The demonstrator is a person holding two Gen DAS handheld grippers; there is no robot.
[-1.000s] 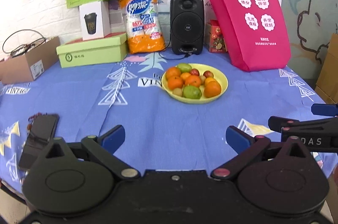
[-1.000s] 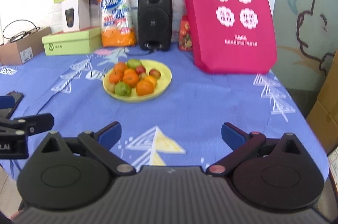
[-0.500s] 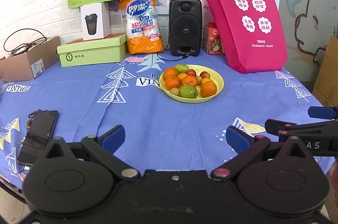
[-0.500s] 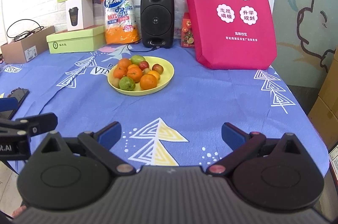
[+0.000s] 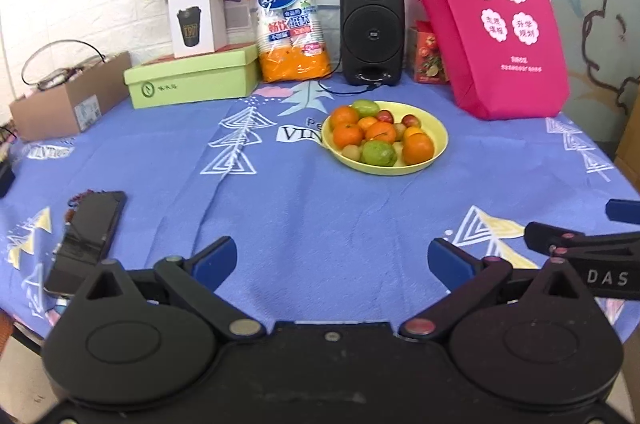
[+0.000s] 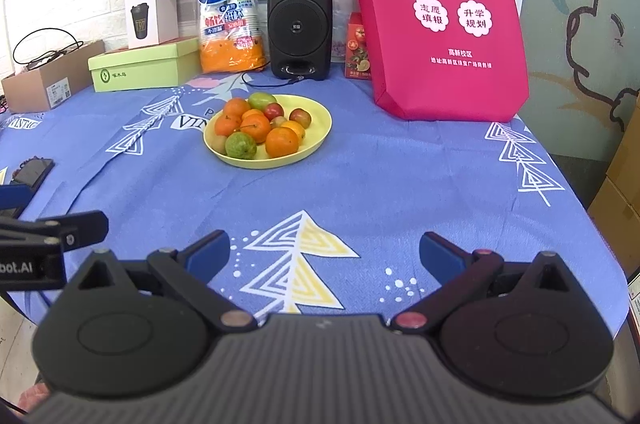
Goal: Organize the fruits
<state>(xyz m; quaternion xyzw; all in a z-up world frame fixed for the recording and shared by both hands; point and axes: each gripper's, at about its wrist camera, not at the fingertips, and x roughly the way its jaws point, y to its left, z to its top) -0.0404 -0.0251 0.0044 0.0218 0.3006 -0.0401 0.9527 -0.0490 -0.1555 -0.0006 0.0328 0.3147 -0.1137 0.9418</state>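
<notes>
Both your grippers, left gripper [image 5: 332, 258] and right gripper [image 6: 324, 250], hang spread wide, empty, well short of the fruit [image 5: 378, 135] piled on the yellow plate [image 5: 436, 131]. Only your left view shows the whole phone [image 5: 86, 240].

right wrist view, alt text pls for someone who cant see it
An open right gripper hovers over a blue tablecloth, facing a yellow plate of oranges and green fruit. A pink bag and black speaker stand behind.
</notes>
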